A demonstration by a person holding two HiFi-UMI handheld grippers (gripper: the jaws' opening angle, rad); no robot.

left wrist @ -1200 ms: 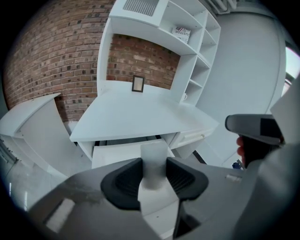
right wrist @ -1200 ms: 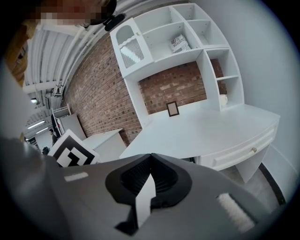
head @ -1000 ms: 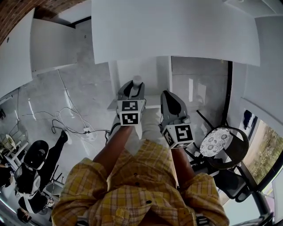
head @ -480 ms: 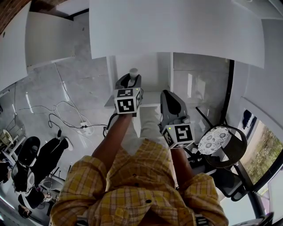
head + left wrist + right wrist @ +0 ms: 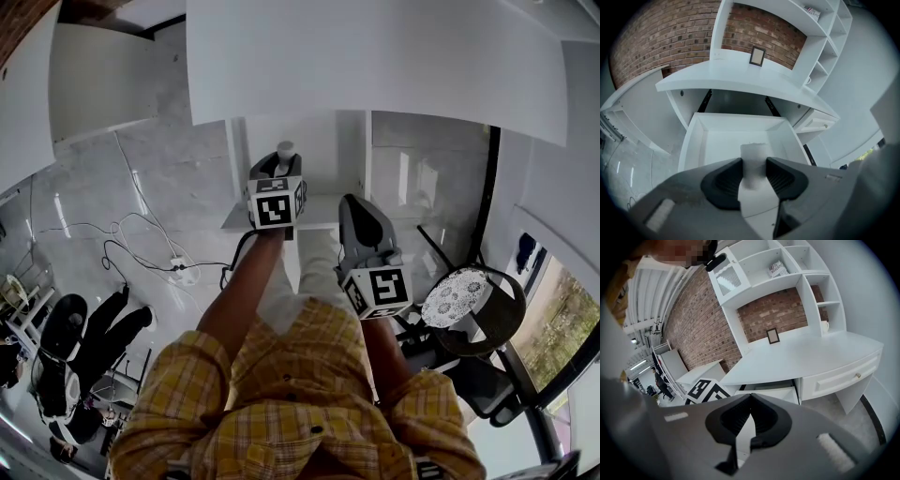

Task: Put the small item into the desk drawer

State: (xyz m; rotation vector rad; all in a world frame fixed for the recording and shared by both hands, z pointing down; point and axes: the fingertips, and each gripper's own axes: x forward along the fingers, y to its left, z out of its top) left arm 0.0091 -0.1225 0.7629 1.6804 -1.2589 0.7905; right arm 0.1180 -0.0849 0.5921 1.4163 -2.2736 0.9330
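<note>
My left gripper point(image 5: 753, 165) is shut on a small white cylinder point(image 5: 753, 152), which stands upright between the dark pads. It hangs over the open white desk drawer point(image 5: 740, 118), whose inside looks bare. In the head view the left gripper point(image 5: 281, 165) with the small item point(image 5: 285, 149) sits above the drawer's front rim point(image 5: 234, 221). My right gripper point(image 5: 361, 214) is to its right and nearer to me. In the right gripper view its jaws point(image 5: 749, 397) meet at the tips with nothing between them, beside the open drawer point(image 5: 774, 393).
The white desk top point(image 5: 740, 77) overhangs the drawer's back and carries a small picture frame point(image 5: 757, 56). To the right is a closed drawer with a knob point(image 5: 843, 376). Shelves point(image 5: 787, 268) rise above the desk. A round patterned chair point(image 5: 459, 300) stands right, cables point(image 5: 159, 262) lie left.
My left gripper has come down towards the open drawer with the white item still held. The right gripper has hardly shifted.
</note>
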